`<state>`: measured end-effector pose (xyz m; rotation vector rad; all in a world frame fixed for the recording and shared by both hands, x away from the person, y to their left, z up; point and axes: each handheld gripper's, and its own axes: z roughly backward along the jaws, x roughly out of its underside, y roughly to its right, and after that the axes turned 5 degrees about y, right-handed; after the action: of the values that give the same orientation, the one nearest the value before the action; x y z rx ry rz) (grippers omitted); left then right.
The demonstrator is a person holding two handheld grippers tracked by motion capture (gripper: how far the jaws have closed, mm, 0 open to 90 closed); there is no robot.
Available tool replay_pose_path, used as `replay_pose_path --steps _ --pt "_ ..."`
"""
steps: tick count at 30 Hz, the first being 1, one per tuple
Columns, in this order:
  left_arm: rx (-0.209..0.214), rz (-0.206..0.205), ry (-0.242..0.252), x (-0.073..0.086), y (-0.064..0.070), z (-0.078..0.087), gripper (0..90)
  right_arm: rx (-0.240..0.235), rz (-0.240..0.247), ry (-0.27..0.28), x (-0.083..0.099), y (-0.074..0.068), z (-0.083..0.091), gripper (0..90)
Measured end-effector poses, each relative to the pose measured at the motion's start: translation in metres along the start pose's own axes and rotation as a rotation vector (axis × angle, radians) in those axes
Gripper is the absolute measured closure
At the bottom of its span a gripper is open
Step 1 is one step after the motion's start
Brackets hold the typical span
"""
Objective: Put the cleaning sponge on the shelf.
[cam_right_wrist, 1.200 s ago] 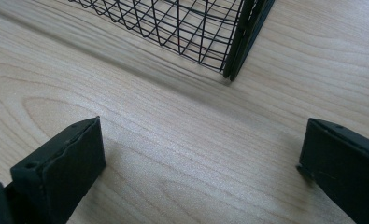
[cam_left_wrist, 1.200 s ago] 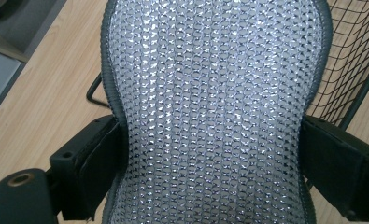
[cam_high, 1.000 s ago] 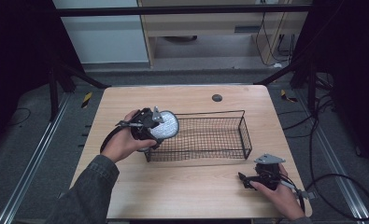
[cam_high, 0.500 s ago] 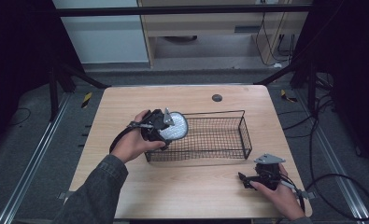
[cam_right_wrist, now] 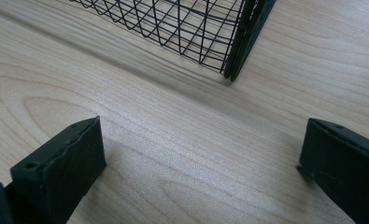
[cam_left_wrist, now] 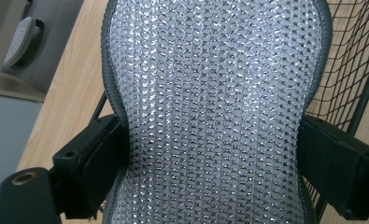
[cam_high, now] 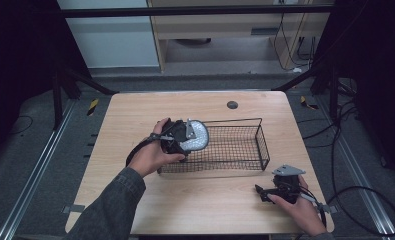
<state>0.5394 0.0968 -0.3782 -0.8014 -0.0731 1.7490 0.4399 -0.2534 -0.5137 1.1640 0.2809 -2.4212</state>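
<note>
Wooden table (cam_high: pixel 135 130), wire basket (cam_high: pixel 235 145) mid-board. Left gripper (cam_high: pixel 177 137) clamped on silvery mesh pad (cam_left_wrist: pixel 215 107), poised at basket's left end. Right gripper (cam_high: pixel 277 190) wide, empty, resting well apart.

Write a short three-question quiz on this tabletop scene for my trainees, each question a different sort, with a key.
1. True or false: the left gripper holds the silvery mesh pad.
2. The right gripper is: A open, B shut on the pad, C shut on the basket.
3. What black object sits mid-table?

Key: 1 true, jaws pinch its sides. 2 A, resting on the wooden table. 3 The wire basket.
</note>
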Motion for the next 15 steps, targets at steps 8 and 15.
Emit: replay_pose_path --steps 8,15 --pt "-0.008 -0.01 0.014 -0.005 0.003 -0.007 10.7 -0.001 0.001 0.0 0.0 0.0 0.0 0.4" --pt "-0.006 -0.016 0.003 -0.006 0.004 -0.013 10.7 -0.002 0.001 0.0 0.0 0.0 0.0 0.4"
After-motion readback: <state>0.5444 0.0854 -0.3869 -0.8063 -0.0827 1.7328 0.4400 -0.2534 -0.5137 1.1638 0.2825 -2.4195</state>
